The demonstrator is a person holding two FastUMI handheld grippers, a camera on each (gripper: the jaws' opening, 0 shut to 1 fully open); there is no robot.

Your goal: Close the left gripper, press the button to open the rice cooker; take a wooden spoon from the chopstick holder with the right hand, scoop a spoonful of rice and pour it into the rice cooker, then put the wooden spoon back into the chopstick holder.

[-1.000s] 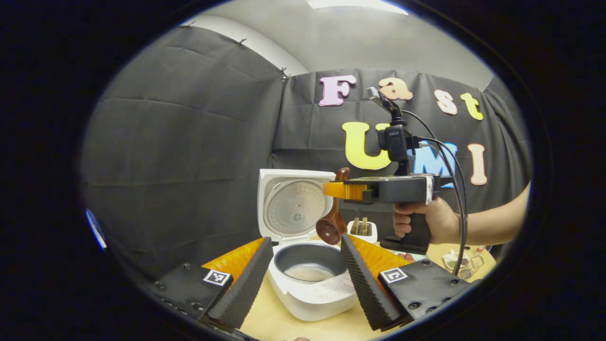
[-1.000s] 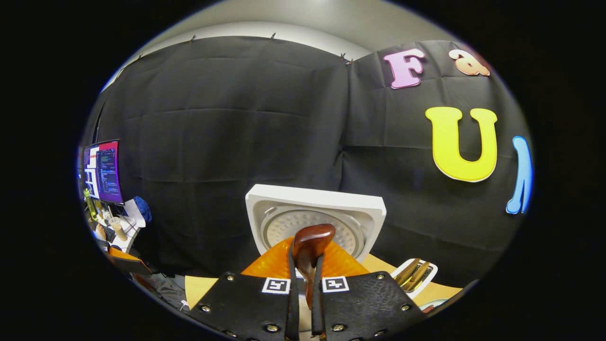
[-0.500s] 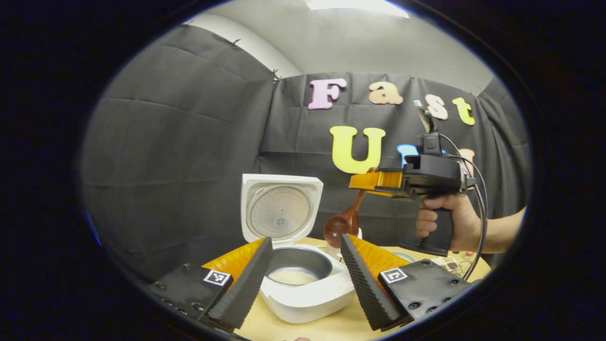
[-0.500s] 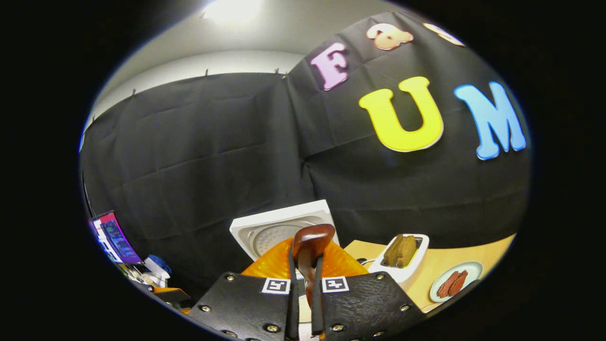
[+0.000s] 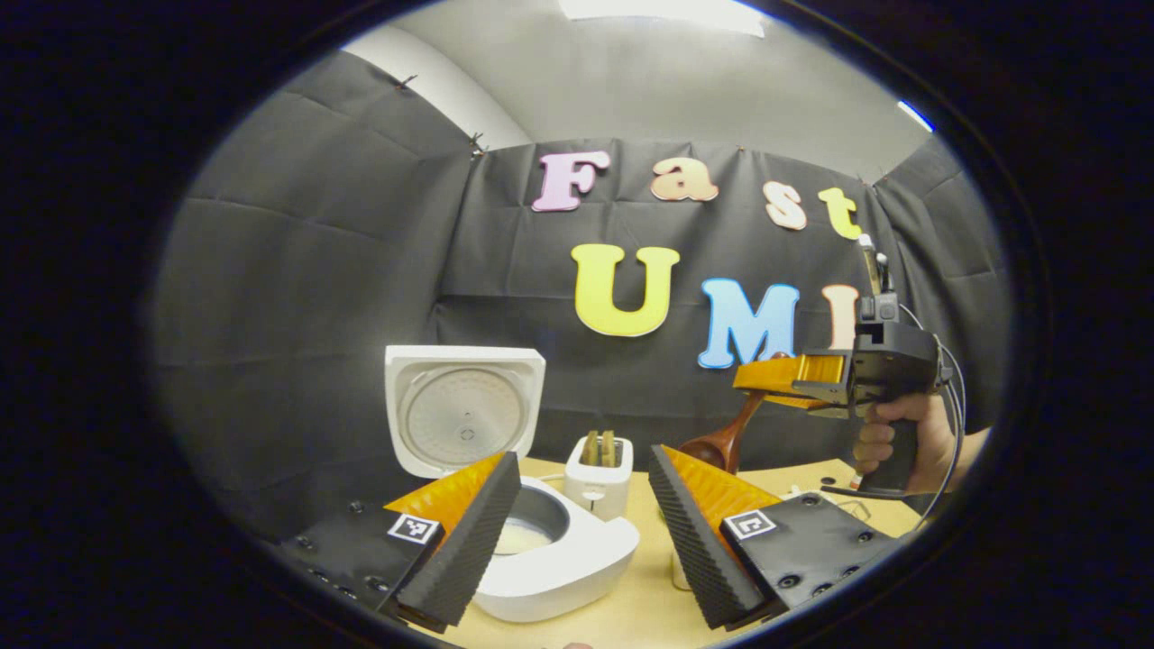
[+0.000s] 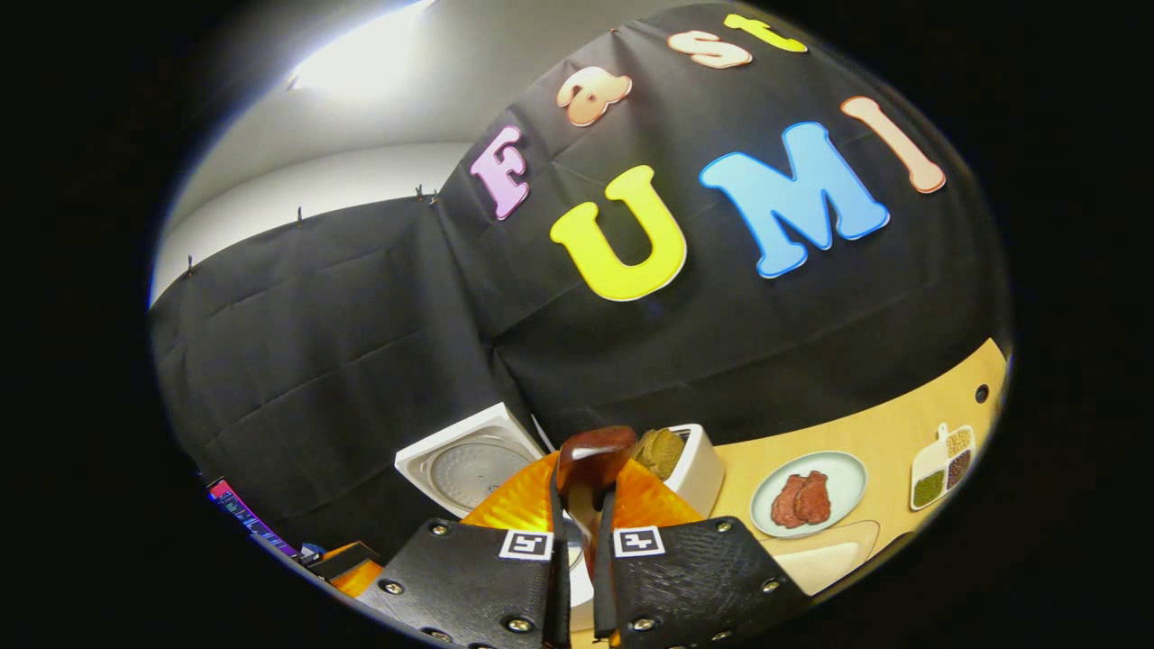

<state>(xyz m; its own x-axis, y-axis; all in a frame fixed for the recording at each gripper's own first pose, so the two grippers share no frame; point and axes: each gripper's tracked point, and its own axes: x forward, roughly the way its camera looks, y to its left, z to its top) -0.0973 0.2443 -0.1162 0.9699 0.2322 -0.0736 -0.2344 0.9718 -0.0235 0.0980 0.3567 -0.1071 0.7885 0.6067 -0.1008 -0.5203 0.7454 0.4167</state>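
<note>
The wooden table (image 5: pixel 631 604) carries the white rice cooker (image 5: pixel 559 559) near its left edge, lid (image 5: pixel 462 410) standing upright and open, the dark inner pot (image 5: pixel 532 527) showing pale rice at the bottom; behind the cooker, toward the back edge, stands the white chopstick holder (image 5: pixel 598 478) with wooden utensils upright in it; in the right gripper view a plate (image 6: pixel 807 494) with reddish pieces lies further right along the table, and a small divided dish of grains (image 6: pixel 942 453) sits near the right edge. The left gripper (image 5: pixel 581 527) hovers with its fingers spread wide apart, holding nothing; the right gripper (image 6: pixel 577 532), held by a hand (image 5: pixel 902 442) above the table's right side, has both fingers pressed on the handle of the wooden spoon (image 5: pixel 726 437), whose bowl hangs low, right of the holder.
</note>
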